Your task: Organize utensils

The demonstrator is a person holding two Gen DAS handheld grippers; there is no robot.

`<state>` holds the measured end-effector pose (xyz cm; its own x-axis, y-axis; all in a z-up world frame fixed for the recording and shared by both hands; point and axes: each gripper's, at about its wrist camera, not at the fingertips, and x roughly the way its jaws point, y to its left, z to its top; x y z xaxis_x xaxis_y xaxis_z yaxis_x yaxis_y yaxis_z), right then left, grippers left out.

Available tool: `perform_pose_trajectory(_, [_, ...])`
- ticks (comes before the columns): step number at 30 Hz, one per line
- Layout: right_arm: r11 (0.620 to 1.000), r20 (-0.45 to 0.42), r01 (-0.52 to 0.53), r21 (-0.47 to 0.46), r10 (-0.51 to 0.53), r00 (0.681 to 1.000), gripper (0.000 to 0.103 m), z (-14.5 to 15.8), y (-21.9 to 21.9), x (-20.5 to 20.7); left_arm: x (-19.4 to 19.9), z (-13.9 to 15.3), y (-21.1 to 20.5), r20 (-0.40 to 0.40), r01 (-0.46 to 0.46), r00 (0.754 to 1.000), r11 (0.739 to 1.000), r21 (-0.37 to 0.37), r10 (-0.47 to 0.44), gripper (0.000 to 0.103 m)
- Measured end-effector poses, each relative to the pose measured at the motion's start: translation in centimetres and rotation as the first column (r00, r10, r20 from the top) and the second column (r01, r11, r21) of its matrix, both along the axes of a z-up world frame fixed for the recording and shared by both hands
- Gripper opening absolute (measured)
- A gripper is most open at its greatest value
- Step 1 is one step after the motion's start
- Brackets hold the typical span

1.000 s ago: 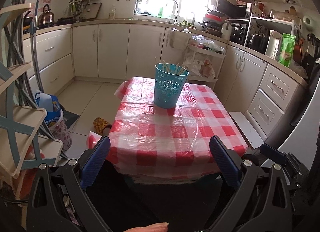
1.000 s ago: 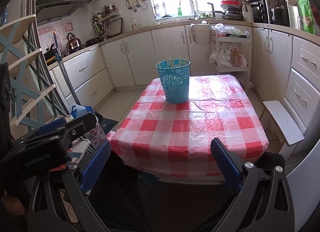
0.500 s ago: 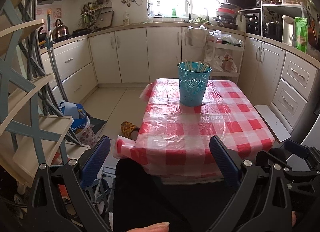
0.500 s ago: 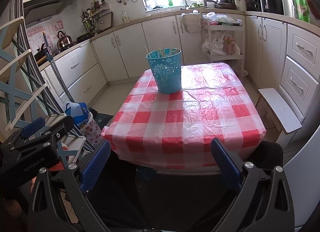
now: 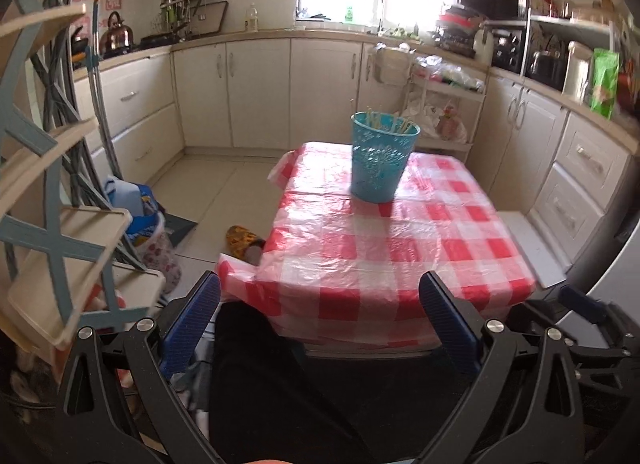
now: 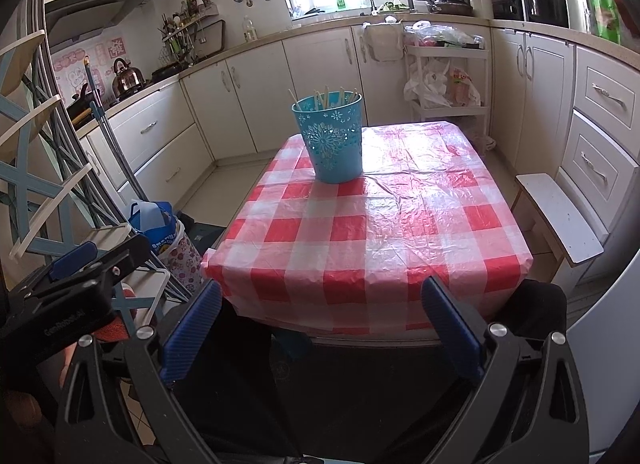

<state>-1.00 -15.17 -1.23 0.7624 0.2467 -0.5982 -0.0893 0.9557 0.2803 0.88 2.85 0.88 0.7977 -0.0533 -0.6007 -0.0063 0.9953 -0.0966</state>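
Turquoise plastic bucket (image 6: 331,140) stands upright at the far end of the checked table (image 6: 384,240), pale sticks (image 6: 334,96) poking up out of it — long axes near vertical, tips fanned slightly. Both grippers, left gripper (image 5: 320,304) and right gripper (image 6: 320,308), hang off the near edge with jaws spread wide, empty — well apart from the bucket.

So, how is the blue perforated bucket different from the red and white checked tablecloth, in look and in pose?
The blue perforated bucket stands upright, while the red and white checked tablecloth lies flat and hangs over the table edges. The bucket is one plain colour with a cut-out flower pattern; the tablecloth has squares and a wrinkled, shiny surface. The bucket holds thin sticks; the tablecloth carries only the bucket. Both sit on the same table.
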Motion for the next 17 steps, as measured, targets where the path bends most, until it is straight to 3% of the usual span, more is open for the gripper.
perform_pose_trajectory(2, [1.000,0.000,-0.001,-0.001,0.001,1.000,0.096,0.0,0.0,0.0,-0.3,0.0,0.4,0.021,-0.019,1.000,1.000,-0.017,0.019,0.095])
perform_pose_trajectory(6, [1.000,0.009,0.005,-0.003,-0.005,1.000,0.096,0.0,0.0,-0.1,-1.1,0.2,-0.1,0.084,-0.071,0.994,0.997,0.043,0.067,0.095])
perform_pose_trajectory(17, [0.998,0.035,0.049,-0.042,-0.047,0.998,0.096,0.2,0.0,0.3,-0.5,-0.6,-0.4,0.061,-0.069,0.996,0.997,0.028,0.067,0.095])
